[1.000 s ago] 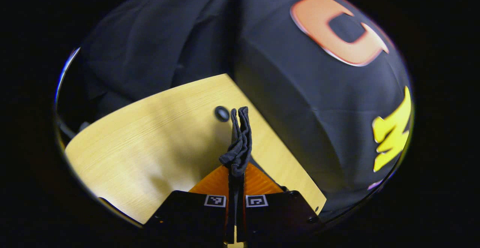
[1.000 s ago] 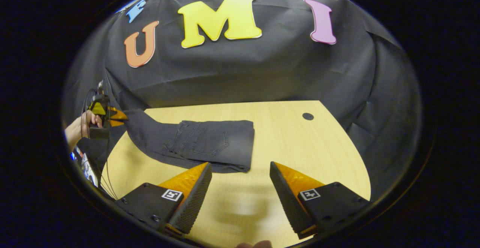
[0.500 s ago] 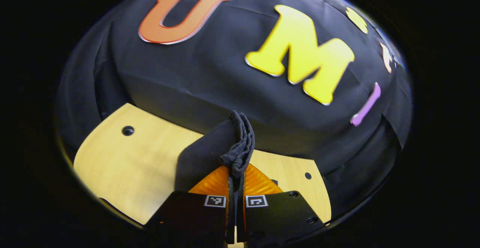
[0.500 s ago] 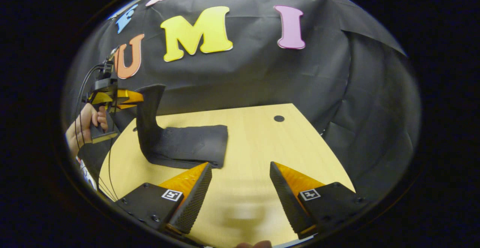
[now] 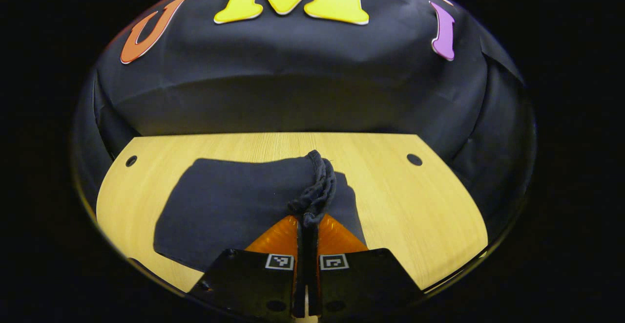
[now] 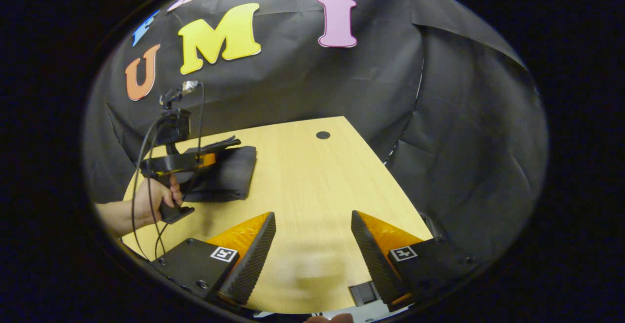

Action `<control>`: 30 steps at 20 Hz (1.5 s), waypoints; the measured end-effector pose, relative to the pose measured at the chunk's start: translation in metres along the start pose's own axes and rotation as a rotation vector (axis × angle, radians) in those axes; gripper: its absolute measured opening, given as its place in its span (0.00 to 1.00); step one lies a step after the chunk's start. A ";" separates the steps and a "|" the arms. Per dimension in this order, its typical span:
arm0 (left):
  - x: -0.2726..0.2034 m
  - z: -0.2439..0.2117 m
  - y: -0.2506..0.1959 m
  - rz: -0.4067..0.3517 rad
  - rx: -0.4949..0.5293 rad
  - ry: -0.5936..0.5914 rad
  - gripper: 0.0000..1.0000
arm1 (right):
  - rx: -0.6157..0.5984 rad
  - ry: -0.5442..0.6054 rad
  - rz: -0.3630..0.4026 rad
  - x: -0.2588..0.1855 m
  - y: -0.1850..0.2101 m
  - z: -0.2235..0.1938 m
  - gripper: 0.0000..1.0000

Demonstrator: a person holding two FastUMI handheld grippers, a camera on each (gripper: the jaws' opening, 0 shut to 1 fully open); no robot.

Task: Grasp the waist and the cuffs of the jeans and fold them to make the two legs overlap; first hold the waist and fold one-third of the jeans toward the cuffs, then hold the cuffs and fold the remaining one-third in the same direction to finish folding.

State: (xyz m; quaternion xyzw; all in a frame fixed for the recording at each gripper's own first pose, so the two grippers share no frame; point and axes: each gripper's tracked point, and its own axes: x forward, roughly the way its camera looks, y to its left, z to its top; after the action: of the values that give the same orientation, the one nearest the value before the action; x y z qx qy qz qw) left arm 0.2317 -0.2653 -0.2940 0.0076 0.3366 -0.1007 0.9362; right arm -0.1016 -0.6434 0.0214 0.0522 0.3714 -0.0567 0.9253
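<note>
Jeans [image 5: 229, 205], dark, lying folded on the wooden table [image 5: 429, 205], toward its left and middle part in the left gripper view; cloth spread flat, one edge facing the black booth wall. Cuffs [image 5: 316, 191]: bunched end of the jeans, standing up as a narrow twisted ridge, pinched between the two fingers of the left gripper [image 5: 306, 223], which are pressed together on it with no gap showing. Cuff end held just above the folded stack, over its right portion. Two round holes in the table: one near the left far corner [image 5: 131, 161], one near the right far corner [image 5: 414, 159]

Right gripper view: jeans [image 6: 229, 174] seen farther off, at the left side of the table [image 6: 312, 186], folded into a compact dark rectangle. Left gripper [image 6: 207, 154] above the stack, level, with the cuffs [image 6: 217, 143] sticking out past its tips; a hand [image 6: 156, 198] holds its grip from below, cables looping beside it. Right gripper [image 6: 312, 249] at the bottom, its fingers [image 6: 254, 249] spread wide apart, nothing between them, bare tabletop under the gap; well apart from the jeans. One round hole [image 6: 322, 135] near the table's far edge. Small dark square fitting [image 6: 364, 293] at the near edge of the table
</note>
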 end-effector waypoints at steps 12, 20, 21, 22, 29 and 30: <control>-0.032 0.002 -0.003 0.117 0.210 0.016 0.86 | -0.025 -0.061 0.167 0.020 0.052 0.023 0.97; -0.152 0.108 -0.009 0.061 0.143 -0.340 0.99 | -0.057 -0.242 0.210 -0.003 0.082 0.084 0.95; -0.172 0.117 -0.010 0.054 0.121 -0.375 0.99 | -0.065 -0.279 0.224 -0.011 0.093 0.096 0.97; -0.195 0.127 -0.007 0.052 0.099 -0.417 0.99 | -0.076 -0.316 0.235 -0.021 0.105 0.109 0.96; -0.350 0.177 0.054 0.105 0.014 -0.652 0.98 | -0.120 -0.576 0.271 -0.130 0.171 0.154 0.95; -0.368 0.175 0.063 0.119 0.016 -0.674 0.99 | -0.130 -0.604 0.273 -0.149 0.177 0.153 0.95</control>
State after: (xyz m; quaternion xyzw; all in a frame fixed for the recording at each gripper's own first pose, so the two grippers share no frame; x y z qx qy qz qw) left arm 0.0765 -0.1500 0.0701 0.0008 0.0064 -0.0456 0.9989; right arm -0.0790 -0.4795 0.2445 0.0233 0.0727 0.0788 0.9940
